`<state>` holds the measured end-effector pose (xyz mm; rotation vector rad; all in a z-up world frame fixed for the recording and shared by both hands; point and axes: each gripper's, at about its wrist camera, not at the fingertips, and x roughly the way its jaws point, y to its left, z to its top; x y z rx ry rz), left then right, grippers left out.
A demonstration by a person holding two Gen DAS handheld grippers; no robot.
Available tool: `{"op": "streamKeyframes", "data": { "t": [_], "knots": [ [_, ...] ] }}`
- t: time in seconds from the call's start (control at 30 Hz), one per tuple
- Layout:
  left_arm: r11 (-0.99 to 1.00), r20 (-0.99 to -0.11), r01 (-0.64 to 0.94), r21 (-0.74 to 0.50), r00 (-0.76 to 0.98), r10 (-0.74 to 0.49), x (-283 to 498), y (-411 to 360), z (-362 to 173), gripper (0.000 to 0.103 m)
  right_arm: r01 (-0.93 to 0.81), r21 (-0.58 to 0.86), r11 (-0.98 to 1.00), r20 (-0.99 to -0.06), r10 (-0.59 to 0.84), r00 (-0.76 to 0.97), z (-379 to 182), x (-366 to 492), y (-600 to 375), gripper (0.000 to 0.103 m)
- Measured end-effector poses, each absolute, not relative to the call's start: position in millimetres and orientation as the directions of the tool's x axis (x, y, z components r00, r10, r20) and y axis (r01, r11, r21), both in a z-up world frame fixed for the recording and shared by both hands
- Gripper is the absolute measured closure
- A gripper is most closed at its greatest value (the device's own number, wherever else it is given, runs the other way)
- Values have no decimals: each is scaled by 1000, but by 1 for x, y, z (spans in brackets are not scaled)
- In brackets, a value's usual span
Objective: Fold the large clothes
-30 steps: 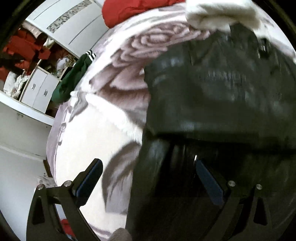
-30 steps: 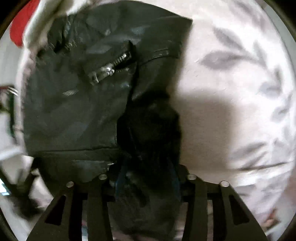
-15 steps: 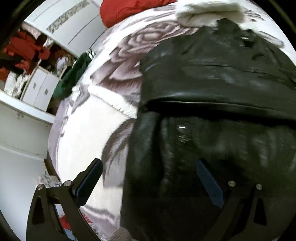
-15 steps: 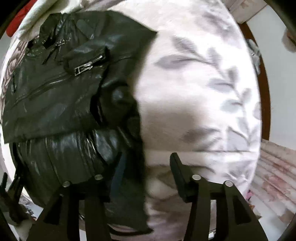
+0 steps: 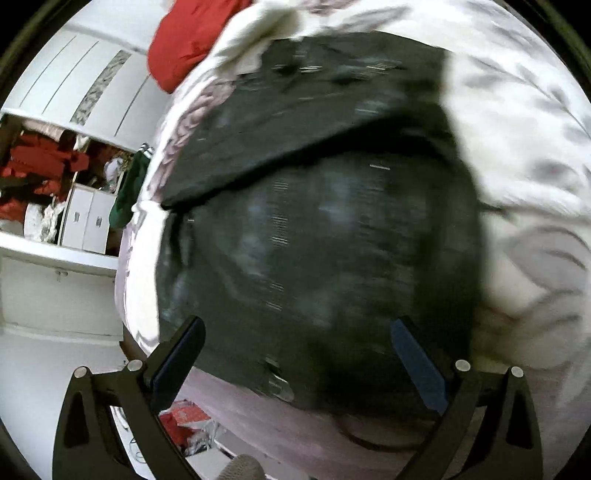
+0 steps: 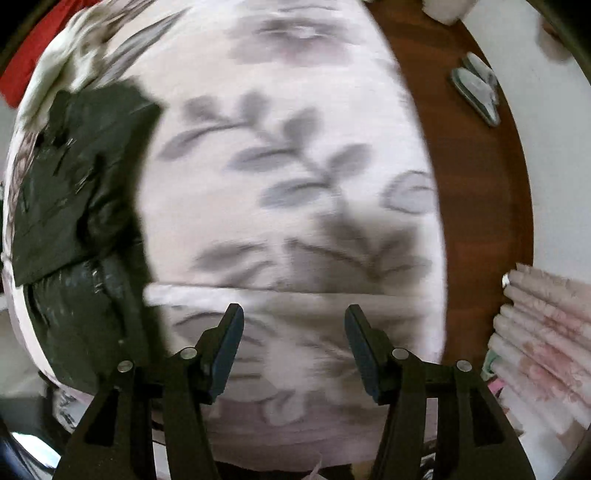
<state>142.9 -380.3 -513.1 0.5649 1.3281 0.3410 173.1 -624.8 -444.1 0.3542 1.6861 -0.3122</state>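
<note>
A black leather jacket (image 5: 325,229) lies folded on the floral bed cover (image 5: 524,122), its upper part laid over the lower part. My left gripper (image 5: 295,354) is open and empty, above the jacket's near end. In the right wrist view the jacket (image 6: 77,206) lies at the far left. My right gripper (image 6: 293,343) is open and empty over the bare bed cover (image 6: 295,177), to the right of the jacket. Both views are motion-blurred.
A red garment (image 5: 184,40) and a white one (image 5: 258,33) lie at the bed's far end. A green garment (image 5: 127,192) hangs off the left edge by white cabinets (image 5: 85,221). Wooden floor (image 6: 476,206) with slippers (image 6: 476,88) and a curtain (image 6: 546,332) lie right of the bed.
My right gripper let go of the jacket's edge, opened and swung right over the bare bed cover. My left gripper pulled back from the jacket, so more of it shows.
</note>
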Motion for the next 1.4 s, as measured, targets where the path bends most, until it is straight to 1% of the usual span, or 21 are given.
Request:
{"op": "streamKeyframes", "data": {
  "t": [0.13, 0.17, 0.23, 0.3, 0.37, 0.43, 0.5, 0.53, 0.57, 0.63, 0.77, 0.9, 0.93, 0.97, 1.0, 1.03, 1.13, 1.3, 1.4],
  "knots": [
    [768, -776, 139, 625, 220, 591, 132, -423, -543, 0, 409, -3, 913, -991, 53, -124, -441, 177, -664, 44],
    [731, -744, 158, 664, 228, 628, 129, -432, -558, 0, 404, -2, 915, -991, 52, -123, -442, 180, -672, 44],
    [684, -709, 187, 705, 225, 668, 127, -437, -578, 0, 398, 12, 917, -991, 63, -116, -447, 187, -679, 44],
    [662, -684, 174, 729, 236, 690, 128, -433, -590, 0, 391, 46, 919, -990, 95, -105, -449, 196, -683, 44],
    [688, -698, 134, 713, 229, 678, 133, -423, -587, 0, 382, 123, 916, -983, 166, -81, -452, 207, -679, 44],
    [709, -705, 75, 701, 218, 674, 136, -415, -578, 1, 367, 263, 892, -954, 298, -42, -459, 223, -672, 44],
    [712, -699, 27, 702, 216, 681, 140, -398, -567, 19, 341, 381, 860, -914, 406, -4, -468, 239, -661, 42],
    [736, -719, 4, 677, 213, 661, 142, -390, -562, 46, 322, 443, 837, -885, 465, 10, -475, 249, -655, 36],
    [788, -768, -23, 615, 210, 605, 144, -380, -554, 71, 310, 504, 807, -851, 525, 17, -484, 261, -647, 34],
    [838, -814, -45, 544, 214, 540, 145, -370, -544, 90, 308, 594, 743, -784, 620, 16, -505, 281, -629, 32],
    [867, -833, -58, 495, 254, 492, 141, -369, -526, 94, 323, 732, 600, -638, 770, 13, -546, 320, -586, 32],
    [882, -843, -58, 467, 272, 464, 140, -364, -518, 94, 366, 773, 518, -543, 839, -38, -576, 344, -541, 31],
    [887, -847, -58, 458, 272, 456, 139, -364, -518, 94, 391, 764, 513, -536, 842, -59, -581, 346, -530, 31],
    [893, -853, -62, 446, 273, 445, 139, -360, -515, 94, 405, 744, 532, -555, 829, -69, -582, 347, -519, 34],
    [897, -856, -66, 437, 275, 437, 139, -358, -513, 94, 402, 722, 563, -592, 803, -61, -578, 347, -510, 51],
    [902, -860, -72, 426, 276, 429, 139, -355, -509, 94, 400, 697, 594, -630, 775, -54, -570, 348, -504, 71],
    [922, -877, -109, 371, 285, 387, 138, -335, -490, 94, 373, 648, 664, -704, 709, -40, -528, 351, -482, 78],
    [952, -906, -207, 228, 313, 285, 137, -280, -444, 95, 190, 569, 800, -808, 587, -54, -440, 372, -406, 80],
    [954, -922, -265, 142, 315, 225, 139, -233, -426, 95, 112, 493, 863, -860, 503, -90, -411, 392, -349, 80]
  ]
}}
